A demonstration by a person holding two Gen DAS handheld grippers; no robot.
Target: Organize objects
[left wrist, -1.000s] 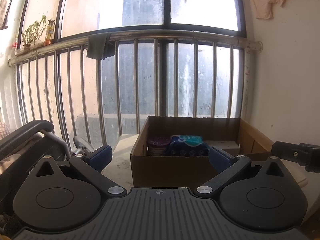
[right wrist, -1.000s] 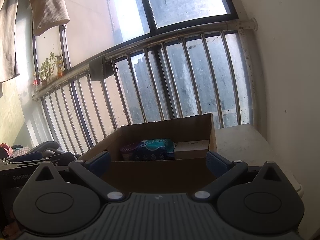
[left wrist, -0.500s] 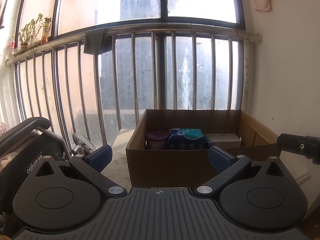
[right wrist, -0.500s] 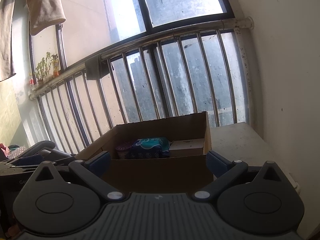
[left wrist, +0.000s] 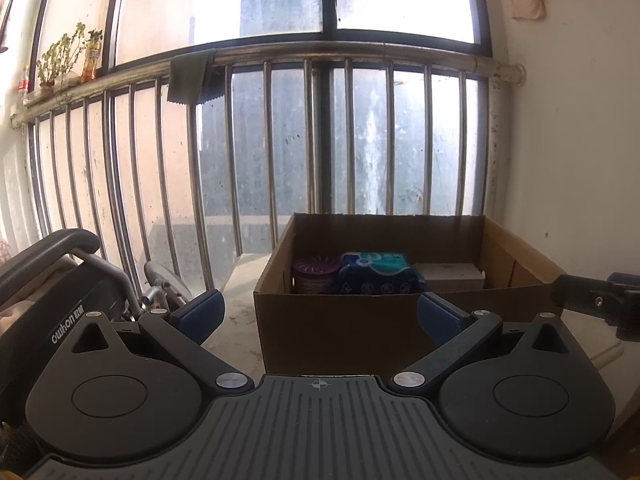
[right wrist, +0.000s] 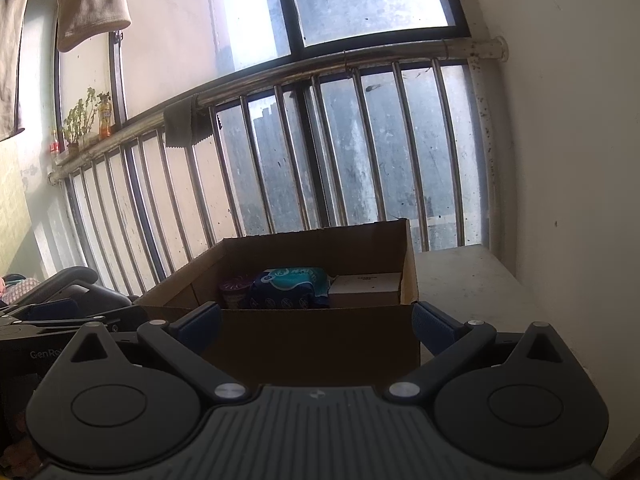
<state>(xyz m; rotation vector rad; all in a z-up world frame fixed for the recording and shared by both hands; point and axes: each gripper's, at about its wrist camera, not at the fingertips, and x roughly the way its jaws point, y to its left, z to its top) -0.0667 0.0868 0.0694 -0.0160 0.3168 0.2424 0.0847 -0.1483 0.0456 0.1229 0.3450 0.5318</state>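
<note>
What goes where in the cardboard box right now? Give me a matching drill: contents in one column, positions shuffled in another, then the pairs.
Things:
1. purple-lidded can
2. blue and teal soft pack
3. pale flat carton
4. green cloth

Places:
A. middle of the cardboard box
B. draped over the railing
C. left end of the box
D. right end of the box

Pairs: 1-C, 2-A, 3-D, 4-B
</note>
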